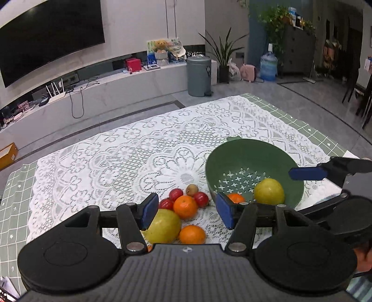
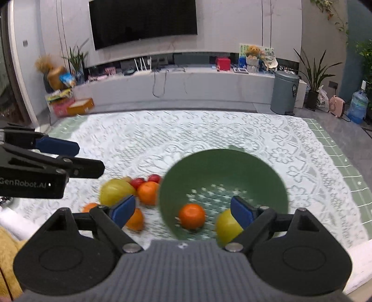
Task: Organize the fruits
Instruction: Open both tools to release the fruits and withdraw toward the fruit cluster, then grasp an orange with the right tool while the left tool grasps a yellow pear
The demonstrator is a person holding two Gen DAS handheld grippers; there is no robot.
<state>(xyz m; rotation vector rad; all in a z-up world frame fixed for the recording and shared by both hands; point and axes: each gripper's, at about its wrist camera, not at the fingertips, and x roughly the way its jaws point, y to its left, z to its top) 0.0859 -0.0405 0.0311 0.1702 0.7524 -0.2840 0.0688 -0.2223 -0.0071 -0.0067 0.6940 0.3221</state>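
Grippers both agape: left gripper [image 1: 187, 210] over fruit pile [image 1: 183, 206], right gripper [image 2: 182, 211] (blurry) over colander [image 2: 223, 162].

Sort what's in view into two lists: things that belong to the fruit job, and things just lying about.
For the job:
green colander
orange and yellow fruit inside it
loose fruit pile on the lace cloth

Lying about:
grey bin
water jug
television
potted plant
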